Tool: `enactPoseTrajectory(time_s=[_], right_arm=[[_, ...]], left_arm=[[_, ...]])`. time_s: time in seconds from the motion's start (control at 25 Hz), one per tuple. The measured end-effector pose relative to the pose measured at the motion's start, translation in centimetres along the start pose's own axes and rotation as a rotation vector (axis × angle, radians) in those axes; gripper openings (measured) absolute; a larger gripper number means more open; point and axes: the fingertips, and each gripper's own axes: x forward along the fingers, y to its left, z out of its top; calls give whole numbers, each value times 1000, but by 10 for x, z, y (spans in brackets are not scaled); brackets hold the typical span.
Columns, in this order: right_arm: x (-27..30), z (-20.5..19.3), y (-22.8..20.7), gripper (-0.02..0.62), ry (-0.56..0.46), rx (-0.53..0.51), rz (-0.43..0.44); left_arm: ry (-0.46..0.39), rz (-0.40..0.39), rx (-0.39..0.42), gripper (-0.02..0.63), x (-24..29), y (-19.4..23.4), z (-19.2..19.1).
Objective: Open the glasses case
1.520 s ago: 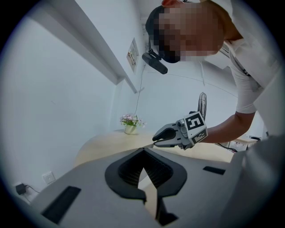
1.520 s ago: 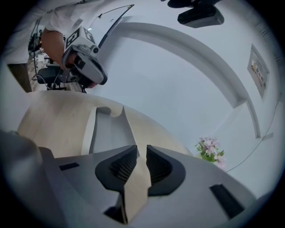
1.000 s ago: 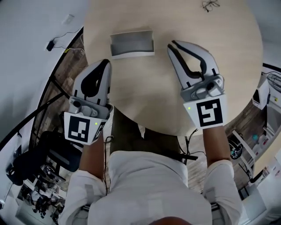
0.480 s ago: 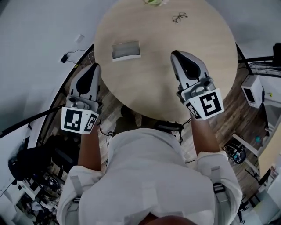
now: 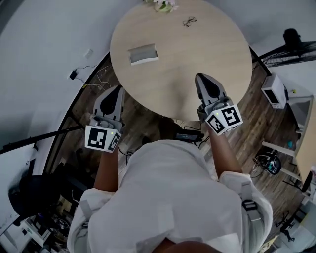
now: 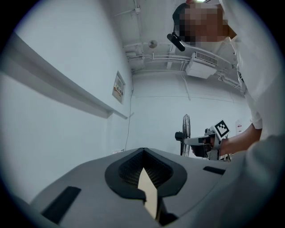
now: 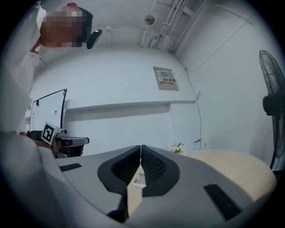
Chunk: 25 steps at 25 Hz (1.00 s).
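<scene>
Both grippers have drawn back toward the person since a second ago, and the round table looks smaller and lower in the head view. The glasses case, grey with a pale edge, lies alone on the far left part of the tabletop, well apart from either gripper. At this size I cannot tell whether its lid is up.

The right gripper, whose jaws gaped wide a second ago, now has them together with only a thin slit between the ribbed pads and nothing held; it hovers over the table's near edge. The left gripper hangs off the table, above the wooden floor, with its jaws also closed and empty.

Each gripper carries a marker cube printed with a black-and-white square pattern, with no letters on it. Farther across the tabletop lie a pair of spectacles, and at the far rim are some pale flowers.

On the white wall hangs a small framed sign with a coloured strip; its writing is too small to read. A pedestal fan stands at the right edge of the right gripper view.
</scene>
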Motion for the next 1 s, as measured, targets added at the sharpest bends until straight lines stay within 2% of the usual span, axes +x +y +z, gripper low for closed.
enactPoseTrajectory(time_s=[0.2, 0.48, 0.64, 0.84, 1.0], right_arm=[[-37, -19, 62, 26, 9, 28, -24], [-76, -41, 136, 25, 26, 1, -28], [-95, -49, 157, 26, 42, -2, -36], [-114, -56, 173, 26, 75, -4, -24], [-117, -57, 176, 25, 79, -2, -11]], left_arm=[[0, -5, -64, 12, -70, -7, -13], [21, -16, -92, 12, -149, -15, -36], [22, -23, -119, 12, -173, -22, -51], [26, -53, -202, 12, -184, -39, -66], [43, -48, -213, 12, -183, -48, -73]])
